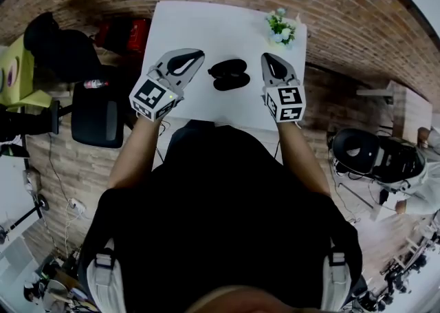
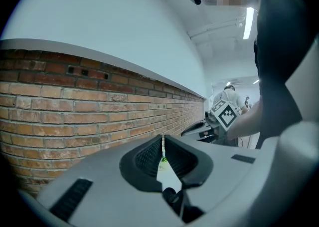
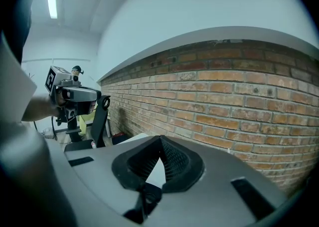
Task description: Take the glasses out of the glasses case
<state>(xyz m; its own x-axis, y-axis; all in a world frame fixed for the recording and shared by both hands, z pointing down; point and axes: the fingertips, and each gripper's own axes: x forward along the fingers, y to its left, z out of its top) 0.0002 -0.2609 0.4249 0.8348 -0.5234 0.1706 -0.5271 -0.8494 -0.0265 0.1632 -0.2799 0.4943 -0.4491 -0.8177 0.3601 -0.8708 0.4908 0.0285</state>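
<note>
The case [image 1: 228,75] is seen lying on the white table [image 1: 206,23], near its front edge, between the two grippers and apart from both. It is shown as two dark rounded shapes, one just behind the other. Whether it is open cannot be told, and the glasses cannot be made out.

The left gripper [image 1: 199,54] is held above the table, just left of the case, with its tip turned inward. In the left gripper view, the left gripper [image 2: 163,139] is seen with its jaws brought together at the tips. Only a thin slit is left lower down, and nothing is held in it. A strip of table and a speck of green are seen through the slit.

The right gripper [image 1: 267,59] is held just right of the case. In its own view, the right gripper [image 3: 160,139] is likewise seen closed at the tips and empty, with a wedge of white table showing below.

A small plant [image 1: 282,27] is set at the table's far right corner. A black chair [image 1: 96,115] is placed left of the table, on the brick-patterned floor [image 1: 344,16].
</note>
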